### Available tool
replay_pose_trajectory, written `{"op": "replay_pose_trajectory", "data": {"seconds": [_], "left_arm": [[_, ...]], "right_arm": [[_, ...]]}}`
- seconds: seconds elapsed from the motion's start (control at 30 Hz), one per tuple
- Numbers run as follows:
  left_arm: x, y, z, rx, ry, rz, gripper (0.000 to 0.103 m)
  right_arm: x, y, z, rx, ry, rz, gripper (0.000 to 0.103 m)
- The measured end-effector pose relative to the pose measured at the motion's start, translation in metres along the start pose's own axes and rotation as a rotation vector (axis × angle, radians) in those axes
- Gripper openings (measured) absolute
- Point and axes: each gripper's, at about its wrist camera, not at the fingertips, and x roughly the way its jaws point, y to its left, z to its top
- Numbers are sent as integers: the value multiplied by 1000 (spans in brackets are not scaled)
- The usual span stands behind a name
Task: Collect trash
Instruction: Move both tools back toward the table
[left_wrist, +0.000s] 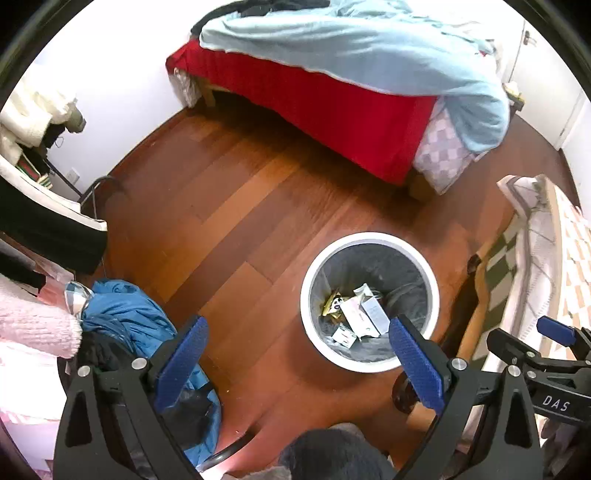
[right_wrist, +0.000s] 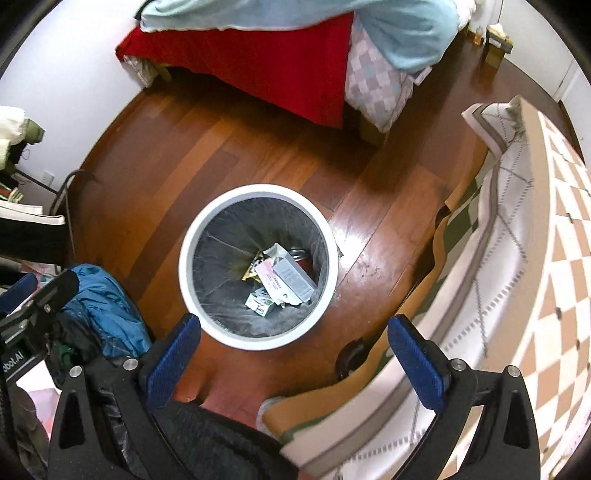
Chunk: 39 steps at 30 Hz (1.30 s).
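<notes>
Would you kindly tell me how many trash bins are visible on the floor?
1: the round white plastic trash bin stands on the wooden floor near the bed; others may be hidden.

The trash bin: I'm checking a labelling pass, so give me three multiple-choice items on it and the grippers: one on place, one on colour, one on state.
1. Where does the trash bin stand?
A. On the bed
B. On the wooden floor
C. On the rug

2. What colour is the bin's rim?
A. White
B. Red
C. Green

3. How is the right gripper?
A. Shut on a box
B. Shut, empty
C. Open, empty

Answers:
1 B, floorboards surround its base.
2 A, a white ring tops the grey liner.
3 C, its blue pads stand wide apart with nothing between them.
</notes>
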Motion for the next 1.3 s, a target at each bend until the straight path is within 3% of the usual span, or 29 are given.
{"op": "replay_pose_trajectory", "data": {"seconds": [0.23,0.37,0.53,0.67,0.77,1.0,1.1,1.3], "left_arm": [[-60,-8,-12,17,-81,16,100],[-92,-28,-20,54,-159,115,100],[-109,-74,-38,108,-187,45,100],[-106,-141,-60,201,-166,-28,100],[-98,-202,-79,280,-132,-92,100],[-74,-347,-123,468,-51,-173,100],[-60,-399,-135,532,-17,-180,100],[-36,-452,-147,581,61,-180,100]], "right_arm": [[-71,1,-25,5,-111,41,102],[-110,-8,-42,33,-171,86,102],[-149,-49,-74,144,-220,132,102],[-172,-110,-110,251,-236,101,102],[-185,-174,-147,353,-234,22,102],[-208,-353,-243,648,-200,-167,102],[-208,-414,-269,730,-191,-195,100],[-186,-516,-295,866,-193,-164,82]]}}
